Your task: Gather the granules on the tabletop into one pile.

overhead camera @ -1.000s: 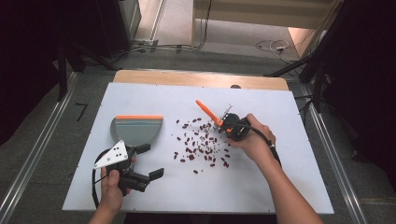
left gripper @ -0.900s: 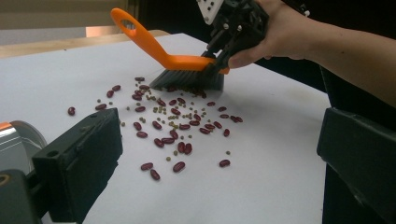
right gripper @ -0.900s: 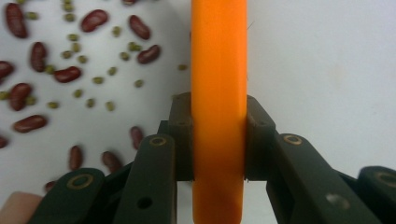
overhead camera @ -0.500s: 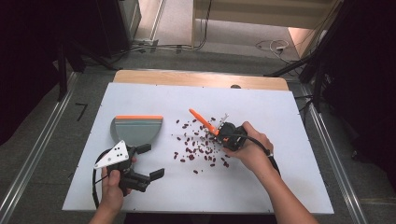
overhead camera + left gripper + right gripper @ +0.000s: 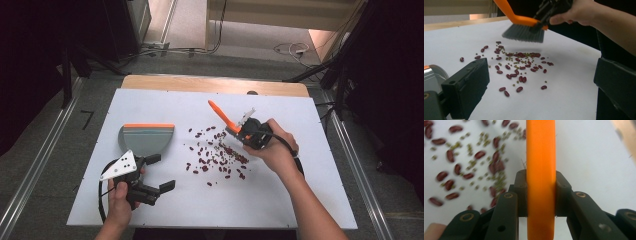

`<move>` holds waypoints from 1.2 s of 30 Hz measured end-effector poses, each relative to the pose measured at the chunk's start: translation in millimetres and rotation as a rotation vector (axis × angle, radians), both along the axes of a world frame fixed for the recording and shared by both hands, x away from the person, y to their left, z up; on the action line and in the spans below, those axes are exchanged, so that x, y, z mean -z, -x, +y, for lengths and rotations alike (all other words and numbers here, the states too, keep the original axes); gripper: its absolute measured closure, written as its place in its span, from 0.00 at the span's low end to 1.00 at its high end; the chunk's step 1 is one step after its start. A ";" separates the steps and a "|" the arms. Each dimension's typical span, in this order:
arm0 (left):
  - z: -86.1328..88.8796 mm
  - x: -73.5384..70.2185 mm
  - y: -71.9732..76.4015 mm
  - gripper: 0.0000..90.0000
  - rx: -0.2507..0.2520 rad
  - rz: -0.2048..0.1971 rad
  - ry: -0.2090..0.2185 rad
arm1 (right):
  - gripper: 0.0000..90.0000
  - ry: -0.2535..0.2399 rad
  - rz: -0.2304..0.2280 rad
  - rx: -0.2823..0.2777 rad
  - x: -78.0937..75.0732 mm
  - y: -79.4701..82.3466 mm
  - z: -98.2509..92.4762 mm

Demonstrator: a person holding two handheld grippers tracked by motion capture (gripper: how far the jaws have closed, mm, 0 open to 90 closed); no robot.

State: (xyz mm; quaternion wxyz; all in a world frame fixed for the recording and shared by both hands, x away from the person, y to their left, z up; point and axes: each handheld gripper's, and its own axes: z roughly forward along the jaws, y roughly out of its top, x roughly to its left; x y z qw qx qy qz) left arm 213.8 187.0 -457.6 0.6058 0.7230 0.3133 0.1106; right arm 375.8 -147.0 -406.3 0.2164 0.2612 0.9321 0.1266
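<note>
The fingers (image 5: 560, 192) of the right gripper (image 5: 252, 134) are clamped tight on the orange handle of a small brush (image 5: 224, 119), one on each side of it, as the right gripper view shows up close. From the left gripper view you can see the brush (image 5: 524, 31) held just above the white surface (image 5: 310, 200), grey bristles pointing down and hanging right over the far edge of the mess, not clearly touching it.

The mess is a scatter of beans (image 5: 217, 155): dark red kidney beans mixed with tiny green ones, spread loosely around the middle of the surface, thickest right under the brush.

The left gripper (image 5: 150, 175) sits near the front left of the surface, fingers (image 5: 465, 88) spread wide apart with nothing between them, pointing toward the beans.

Just beyond it lies a grey dustpan (image 5: 146, 138) with an orange strip along its far edge, well left of the beans and apart from them. In the high view one finger of the left gripper sits right by the near edge of the pan; can't tell if it's touching.
</note>
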 end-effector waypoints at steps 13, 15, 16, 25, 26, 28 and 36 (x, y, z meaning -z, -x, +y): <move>6.6 1.2 -0.1 0.01 -0.011 0.001 0.003 | 0.77 0.131 -0.008 -0.090 31.7 -59.5 39.5; 7.4 1.6 -0.5 0.01 -0.013 0.002 0.006 | 0.77 0.168 -0.014 -0.102 33.9 -54.1 44.1; 7.6 1.7 -0.8 0.01 -0.012 0.003 0.006 | 0.77 0.181 -0.009 -0.119 34.6 -51.0 45.6; 4.2 0.3 -0.3 0.01 -0.006 0.000 0.009 | 0.77 0.179 -0.003 -0.199 37.8 -20.4 44.7; 4.3 0.3 -0.4 0.01 -0.006 0.001 0.009 | 0.77 0.178 0.001 -0.201 37.9 -17.3 44.5; 4.6 0.3 -0.5 0.01 -0.008 0.001 0.009 | 0.76 0.173 0.003 -0.216 38.3 -9.6 44.0; 5.4 0.2 -0.4 0.01 -0.013 0.001 0.012 | 0.76 0.184 0.006 -0.264 38.4 15.1 41.8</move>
